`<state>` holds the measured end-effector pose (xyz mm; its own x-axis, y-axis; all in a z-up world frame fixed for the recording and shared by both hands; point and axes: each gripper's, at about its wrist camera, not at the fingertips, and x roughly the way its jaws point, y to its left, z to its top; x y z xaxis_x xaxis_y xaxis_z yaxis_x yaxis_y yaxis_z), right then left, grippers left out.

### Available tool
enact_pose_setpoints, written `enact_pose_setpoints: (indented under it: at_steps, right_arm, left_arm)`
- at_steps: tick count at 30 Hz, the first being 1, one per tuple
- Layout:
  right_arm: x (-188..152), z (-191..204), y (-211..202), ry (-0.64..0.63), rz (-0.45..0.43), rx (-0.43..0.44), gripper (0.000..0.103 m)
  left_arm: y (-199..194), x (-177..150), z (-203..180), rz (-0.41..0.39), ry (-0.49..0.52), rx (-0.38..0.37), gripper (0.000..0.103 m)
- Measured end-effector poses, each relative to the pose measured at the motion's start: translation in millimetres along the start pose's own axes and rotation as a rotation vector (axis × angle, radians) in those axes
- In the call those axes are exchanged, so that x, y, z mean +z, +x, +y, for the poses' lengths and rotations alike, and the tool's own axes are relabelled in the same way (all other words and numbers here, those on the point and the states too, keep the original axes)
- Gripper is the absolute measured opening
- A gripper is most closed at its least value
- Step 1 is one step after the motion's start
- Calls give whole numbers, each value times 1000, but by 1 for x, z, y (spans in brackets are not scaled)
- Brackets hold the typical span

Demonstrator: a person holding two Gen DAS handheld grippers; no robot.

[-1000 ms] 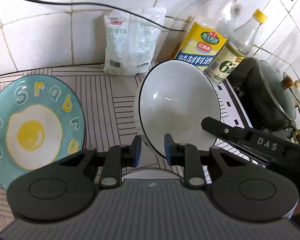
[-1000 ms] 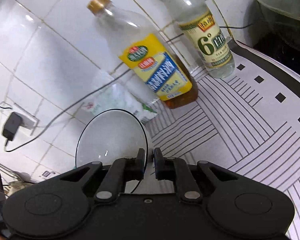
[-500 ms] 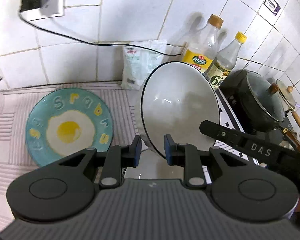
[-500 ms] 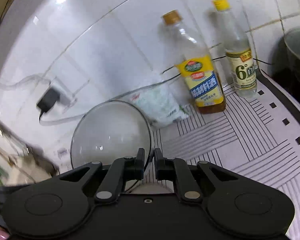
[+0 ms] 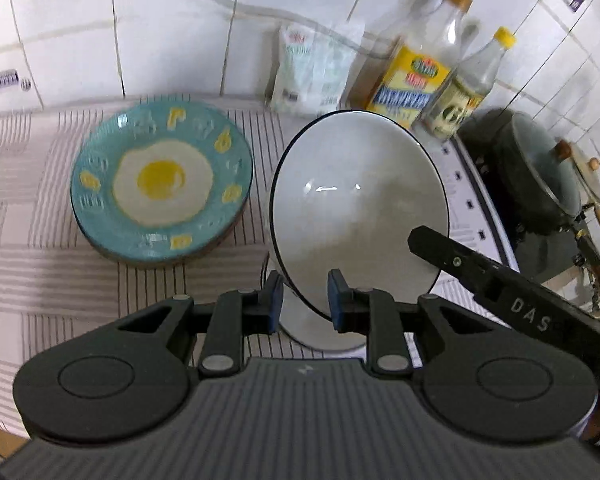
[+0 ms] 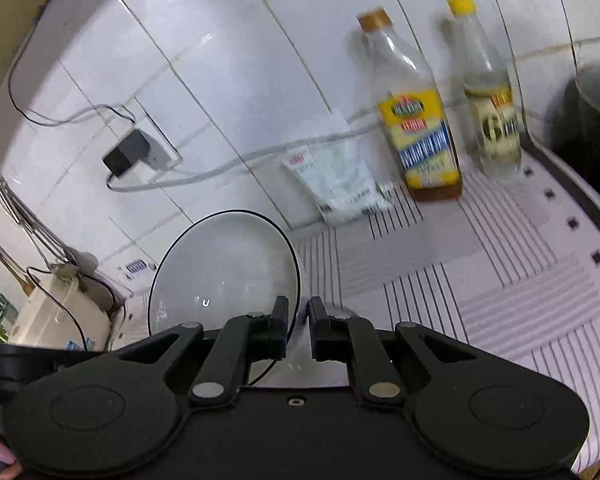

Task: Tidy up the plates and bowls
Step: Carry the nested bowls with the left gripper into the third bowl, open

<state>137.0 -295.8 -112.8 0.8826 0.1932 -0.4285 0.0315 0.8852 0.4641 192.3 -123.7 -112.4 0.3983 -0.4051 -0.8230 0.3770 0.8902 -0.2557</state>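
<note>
Above counter (image 5: pixel 60 280): both grippers clamp bowl (image 5: pixel 356 216) rim.
Left gripper (image 5: pixel 302 298) and right gripper (image 6: pixel 298 330) hold bowl tilted, beside egg plate (image 5: pixel 162 184).

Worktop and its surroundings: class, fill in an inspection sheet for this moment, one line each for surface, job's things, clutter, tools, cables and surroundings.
Surface: striped mat on the counter.
Job's things: white bowl, tilted, held off the mat; egg plate flat to its left.
Clutter: two bottles and a packet by the wall.
Tools: left tool and right tool each shut on the bowl's rim.
Cables: cord from the plugged adapter.
Surroundings: tiled wall; lidded pot on the right.
</note>
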Motion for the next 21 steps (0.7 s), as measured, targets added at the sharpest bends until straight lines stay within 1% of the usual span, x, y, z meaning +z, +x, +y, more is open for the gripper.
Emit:
enact_pose_setpoints:
  at_steps: [5,7,9,11,16,21]
  right_arm:
    - [-14,-9,2,0,8,-23,14]
    - [-18,-11,4,6,14,-42,14]
    - [-22,-16,5,40,12,-40,14]
    - [-26,-17,7,39,5,-54,14]
    - [-31,-9,8,-35,-8,-92,13]
    - [-35,-2,12,-122,-16,-150,13]
  left_arm:
    - [20,-11,2,64,-22,-12,22]
    - [24,-13,2,79,-30,-16,22]
    - [28,-16,5,87,-63,-19,22]
    - [33,-19,6,94,-83,-20,22]
    - [40,-23,5,121,-88,-2,23]
    - [43,-20,-7,114,-18,43,24]
